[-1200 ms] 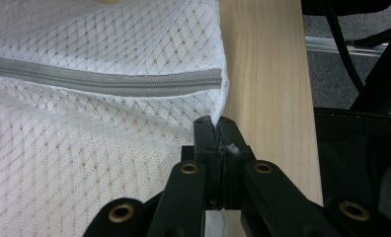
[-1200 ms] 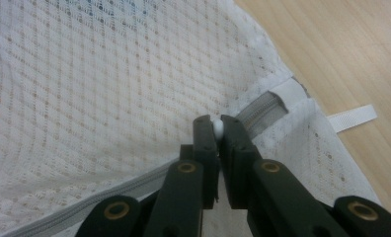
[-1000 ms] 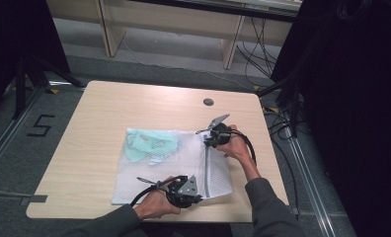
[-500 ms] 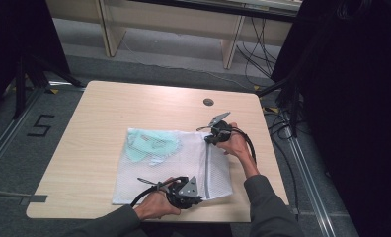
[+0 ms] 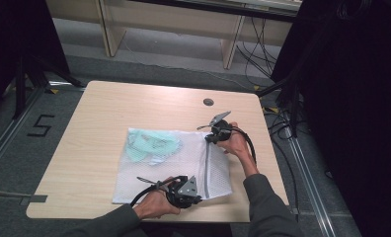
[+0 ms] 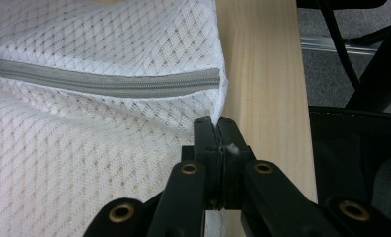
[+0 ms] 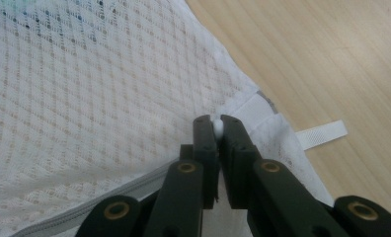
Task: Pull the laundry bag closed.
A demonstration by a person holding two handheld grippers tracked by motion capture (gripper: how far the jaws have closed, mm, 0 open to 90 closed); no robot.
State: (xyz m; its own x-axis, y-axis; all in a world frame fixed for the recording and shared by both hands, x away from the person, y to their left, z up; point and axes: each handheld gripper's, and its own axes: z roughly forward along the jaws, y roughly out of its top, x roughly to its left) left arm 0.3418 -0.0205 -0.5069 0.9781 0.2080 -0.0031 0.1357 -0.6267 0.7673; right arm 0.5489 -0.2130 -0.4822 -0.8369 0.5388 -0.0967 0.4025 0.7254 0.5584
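mesh bag point(image 5: 171, 165) corners pinched, both tools

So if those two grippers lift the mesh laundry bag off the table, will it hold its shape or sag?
The mesh bag would probably sag: its thin netting already wrinkles where the left gripper pinches its corner. It is likely light, holding just a green cloth. The right gripper clamps a small white piece at the zipper end, which might slip.

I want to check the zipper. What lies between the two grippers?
In the high view, the grey zipper of the mesh bag runs between the left gripper and right gripper.
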